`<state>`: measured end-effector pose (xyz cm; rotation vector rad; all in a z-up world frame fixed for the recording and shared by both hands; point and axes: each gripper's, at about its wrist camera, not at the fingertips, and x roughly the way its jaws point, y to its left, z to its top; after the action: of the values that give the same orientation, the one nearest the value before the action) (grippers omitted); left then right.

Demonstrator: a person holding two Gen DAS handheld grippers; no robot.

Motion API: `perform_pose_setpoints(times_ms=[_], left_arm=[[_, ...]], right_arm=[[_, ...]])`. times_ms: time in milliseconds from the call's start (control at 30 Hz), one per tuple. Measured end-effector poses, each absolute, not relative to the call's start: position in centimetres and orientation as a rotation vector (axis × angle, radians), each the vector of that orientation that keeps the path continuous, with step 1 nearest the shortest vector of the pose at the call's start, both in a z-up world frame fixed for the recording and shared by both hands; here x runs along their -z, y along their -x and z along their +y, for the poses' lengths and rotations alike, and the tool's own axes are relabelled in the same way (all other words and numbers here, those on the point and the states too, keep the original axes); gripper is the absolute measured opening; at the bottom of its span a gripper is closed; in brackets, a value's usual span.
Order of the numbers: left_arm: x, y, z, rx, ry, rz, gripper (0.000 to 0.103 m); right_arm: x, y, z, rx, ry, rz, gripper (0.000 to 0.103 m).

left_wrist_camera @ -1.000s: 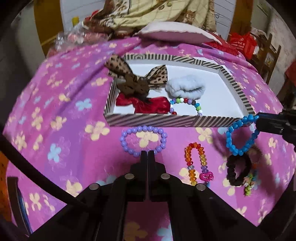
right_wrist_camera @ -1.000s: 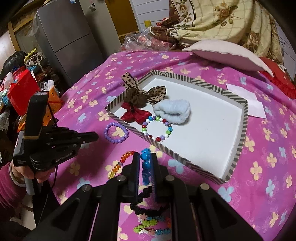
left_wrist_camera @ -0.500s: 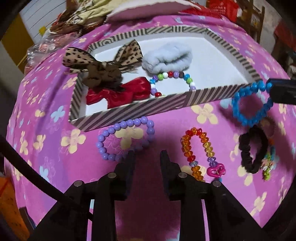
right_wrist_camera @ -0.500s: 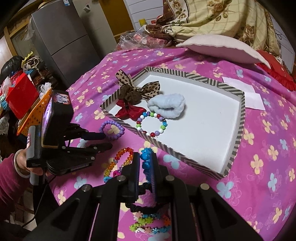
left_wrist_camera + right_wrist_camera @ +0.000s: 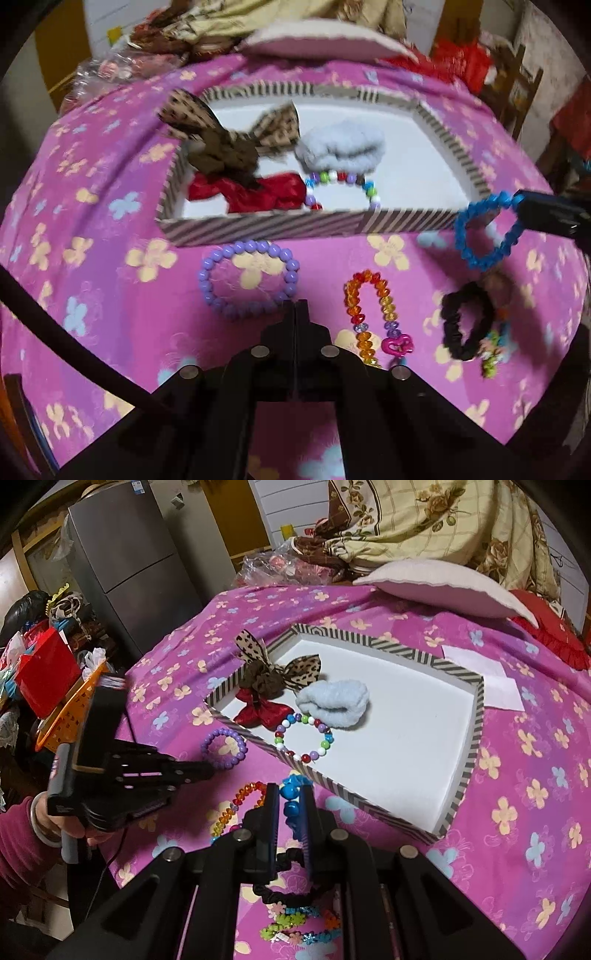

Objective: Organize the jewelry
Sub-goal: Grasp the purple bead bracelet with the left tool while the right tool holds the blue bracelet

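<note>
Lying on the pink flowered bedspread (image 5: 517, 760) is one striped tray (image 5: 476, 720), and inside it I count four things: a leopard-print bow (image 5: 273, 672), a red bow (image 5: 260, 712), a fluffy pale blue scrunchie (image 5: 334, 700) and one bracelet of mixed coloured beads (image 5: 304, 738). Outside the tray, on the bed, there are a purple bead bracelet (image 5: 248, 278), an orange and yellow bead bracelet (image 5: 367, 314) with a pink charm, a black scrunchie (image 5: 465, 321) and a small heap of flower-shaped bead bands (image 5: 295, 926) whose number I cannot make out.

One more piece, a blue bead bracelet (image 5: 484, 236), hangs off the bed just in front of the tray's near wall. The right gripper (image 5: 290, 805) has its fingers (image 5: 271, 812) pinched on that bracelet's beads.

The left gripper (image 5: 297, 308) has just been closing its fingers (image 5: 290, 314), and they now stand pressed together with nothing visible between them. Their tips sit right at the near edge of the purple bracelet's ring; whether they touch a bead I cannot tell. A hand (image 5: 74, 830) in a maroon sleeve holds that gripper.
</note>
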<state>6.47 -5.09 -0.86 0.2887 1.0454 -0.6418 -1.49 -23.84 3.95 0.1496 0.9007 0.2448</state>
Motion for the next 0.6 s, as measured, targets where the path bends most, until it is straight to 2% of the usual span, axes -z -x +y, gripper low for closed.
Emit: perform_pose_setpoints(times_ms=[200,233,300,367,600], left_arm=[[0.2,-5.8,-5.4,0.591,-0.382,0.974,0.022],[0.6,-5.8,-5.7,0.594,-0.399,0.983,0.024],[1.2,-6.0,-6.3,0.629,-0.418,1.016,0.038],[2.0,-6.3,-7.0,0.64,-0.447,1.038,0.045],[3.4,-7.8,-8.1,0.66,-0.47,1.064,0.049]], right_arm=[[-4.4,1.9,-23.5,-0.25,-0.155,0.89,0.011],[-4.4,1.9,-23.4,-0.251,-0.157,0.891,0.011],[-4.2,2.0,-23.3,-0.255,-0.157,0.897,0.011],[-3.9,2.0,-23.3,-0.254,-0.157,0.902,0.011],[-3.5,1.7,-23.9,-0.258,-0.171,0.901,0.011]])
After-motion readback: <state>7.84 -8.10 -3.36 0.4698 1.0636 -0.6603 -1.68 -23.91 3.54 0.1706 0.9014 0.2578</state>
